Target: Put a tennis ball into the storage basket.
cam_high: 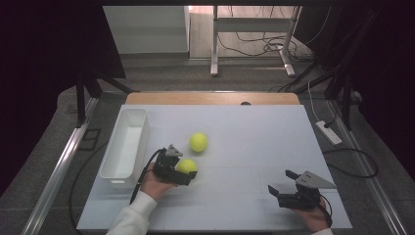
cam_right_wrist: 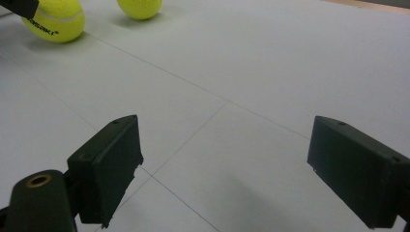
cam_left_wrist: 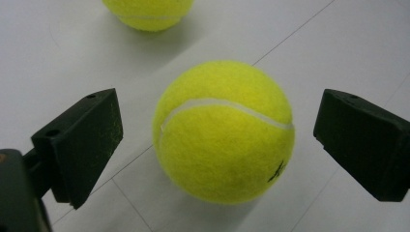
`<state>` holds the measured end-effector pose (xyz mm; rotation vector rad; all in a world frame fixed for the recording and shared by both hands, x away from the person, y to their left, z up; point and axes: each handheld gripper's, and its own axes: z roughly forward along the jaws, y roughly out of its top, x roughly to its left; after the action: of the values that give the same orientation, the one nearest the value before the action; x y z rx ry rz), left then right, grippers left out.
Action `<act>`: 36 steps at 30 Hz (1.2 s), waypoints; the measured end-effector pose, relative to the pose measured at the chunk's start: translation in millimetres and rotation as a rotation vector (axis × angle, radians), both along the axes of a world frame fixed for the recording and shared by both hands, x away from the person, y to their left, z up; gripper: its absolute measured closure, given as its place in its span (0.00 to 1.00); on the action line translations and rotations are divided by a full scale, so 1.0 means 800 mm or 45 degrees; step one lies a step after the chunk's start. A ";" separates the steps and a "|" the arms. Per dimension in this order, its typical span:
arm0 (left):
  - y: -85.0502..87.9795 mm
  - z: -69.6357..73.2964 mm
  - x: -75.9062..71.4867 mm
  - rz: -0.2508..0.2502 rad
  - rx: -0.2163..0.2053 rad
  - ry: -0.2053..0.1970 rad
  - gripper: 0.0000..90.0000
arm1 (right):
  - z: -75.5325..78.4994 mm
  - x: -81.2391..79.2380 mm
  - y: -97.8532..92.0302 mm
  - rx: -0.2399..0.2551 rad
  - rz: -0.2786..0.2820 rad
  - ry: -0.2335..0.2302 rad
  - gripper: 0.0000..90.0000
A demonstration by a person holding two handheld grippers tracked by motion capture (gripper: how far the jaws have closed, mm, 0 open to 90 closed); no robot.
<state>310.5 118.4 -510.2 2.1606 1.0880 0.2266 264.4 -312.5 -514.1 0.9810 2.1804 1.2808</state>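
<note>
The left gripper [cam_left_wrist: 217, 133] is spread wide with the near ball [cam_left_wrist: 224, 130] sitting between its 2 jaws, a clear gap on each side, so nothing is grasped; the ball rests on the white table [cam_left_wrist: 348, 48]. In the high view the left gripper [cam_high: 182, 172] lies low at that ball [cam_high: 186, 166], and the far ball [cam_high: 198, 142] sits just beyond it, apart from it. The far ball [cam_left_wrist: 147, 13] shows past the jaws at the top edge of the left gripper view. A white bin [cam_high: 125, 147] stands to the left of the left gripper, near it but not touching. The right gripper [cam_high: 283, 185] is well apart to the right, its jaws also spread and empty over bare table. From the right gripper [cam_right_wrist: 225, 166], both balls lie far ahead to the upper left: the near ball [cam_right_wrist: 55, 19] and the far ball [cam_right_wrist: 140, 8].
</note>
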 end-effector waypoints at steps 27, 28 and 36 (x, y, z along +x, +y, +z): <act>-0.004 -0.001 -0.004 -0.009 0.036 -0.013 0.29 | 0.001 -0.001 -0.002 0.000 -0.010 -0.005 0.13; -0.004 0.001 -0.006 -0.007 0.019 -0.022 0.29 | 0.001 -0.001 -0.002 -0.002 -0.013 -0.006 0.13; 0.000 0.010 -0.012 -0.003 -0.026 -0.075 0.29 | 0.001 -0.001 -0.002 -0.003 -0.014 -0.010 0.13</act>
<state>300.5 118.2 -502.2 2.1242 1.0502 0.2751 263.3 -314.4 -513.4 0.9842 2.1673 1.2749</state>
